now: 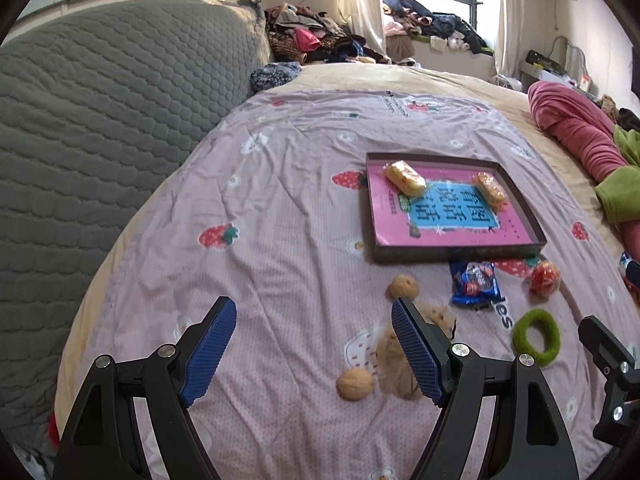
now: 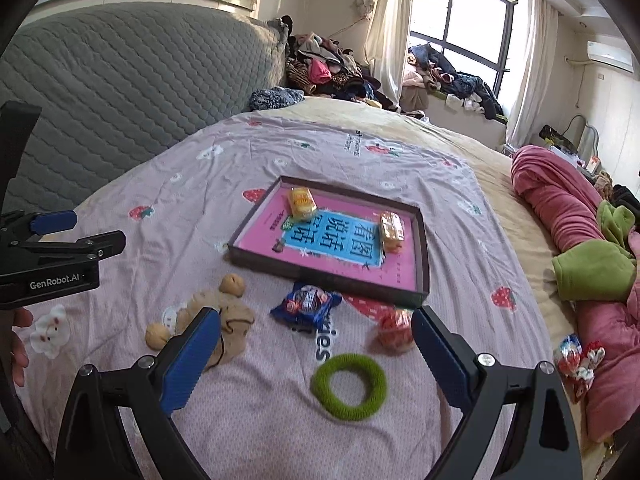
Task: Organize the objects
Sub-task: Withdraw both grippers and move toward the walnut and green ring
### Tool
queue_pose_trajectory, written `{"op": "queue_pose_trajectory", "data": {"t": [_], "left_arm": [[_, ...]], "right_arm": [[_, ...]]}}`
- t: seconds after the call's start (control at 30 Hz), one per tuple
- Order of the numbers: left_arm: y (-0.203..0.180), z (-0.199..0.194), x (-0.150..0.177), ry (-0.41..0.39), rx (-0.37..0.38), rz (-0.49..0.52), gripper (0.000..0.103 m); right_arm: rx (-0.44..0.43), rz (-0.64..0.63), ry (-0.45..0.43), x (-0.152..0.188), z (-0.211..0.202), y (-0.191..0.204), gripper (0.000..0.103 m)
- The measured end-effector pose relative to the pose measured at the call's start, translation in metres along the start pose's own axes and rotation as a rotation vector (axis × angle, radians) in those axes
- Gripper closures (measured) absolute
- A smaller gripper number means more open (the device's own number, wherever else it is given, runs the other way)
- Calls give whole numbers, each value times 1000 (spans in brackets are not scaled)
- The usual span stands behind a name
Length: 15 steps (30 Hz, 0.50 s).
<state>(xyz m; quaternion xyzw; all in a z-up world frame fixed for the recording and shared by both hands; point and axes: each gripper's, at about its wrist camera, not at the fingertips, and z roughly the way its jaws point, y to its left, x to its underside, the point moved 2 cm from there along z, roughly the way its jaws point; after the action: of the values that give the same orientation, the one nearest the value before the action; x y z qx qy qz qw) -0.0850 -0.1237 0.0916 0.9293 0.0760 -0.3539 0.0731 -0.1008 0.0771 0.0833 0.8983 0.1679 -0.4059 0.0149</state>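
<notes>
A dark shallow tray (image 1: 460, 254) (image 2: 328, 276) lies on the bedspread, lined with a pink book. Two yellow snack packs (image 1: 405, 178) (image 2: 303, 202) rest in it. In front of the tray lie a blue snack packet (image 1: 474, 282) (image 2: 306, 306), a red-orange wrapped sweet (image 1: 544, 278) (image 2: 396, 330), a green fuzzy ring (image 1: 536, 336) (image 2: 349, 380), two walnuts (image 1: 355, 384) (image 2: 157, 334) and a beige cloth (image 1: 396, 368) (image 2: 228, 320). My left gripper (image 1: 313, 302) hovers open over bare bedspread, left of the walnuts. My right gripper (image 2: 316, 314) is open above the ring, holding nothing.
A grey quilted headboard (image 1: 100, 120) rises on the left. A rolled pink blanket (image 2: 560, 200) and a green cloth (image 2: 592, 268) lie along the right side, with loose sweet wrappers (image 2: 576, 360) near them. Piled clothes sit by the window. A hand (image 2: 18, 344) shows at the left edge.
</notes>
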Motion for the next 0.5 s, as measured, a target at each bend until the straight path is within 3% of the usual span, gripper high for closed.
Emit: {"op": "queue_pose_trajectory", "data": {"t": [0.5], "left_arm": [[-3,18,50,67,9,23,22]], "right_arm": [[48,-2,29,30,-2,-5,6]]}}
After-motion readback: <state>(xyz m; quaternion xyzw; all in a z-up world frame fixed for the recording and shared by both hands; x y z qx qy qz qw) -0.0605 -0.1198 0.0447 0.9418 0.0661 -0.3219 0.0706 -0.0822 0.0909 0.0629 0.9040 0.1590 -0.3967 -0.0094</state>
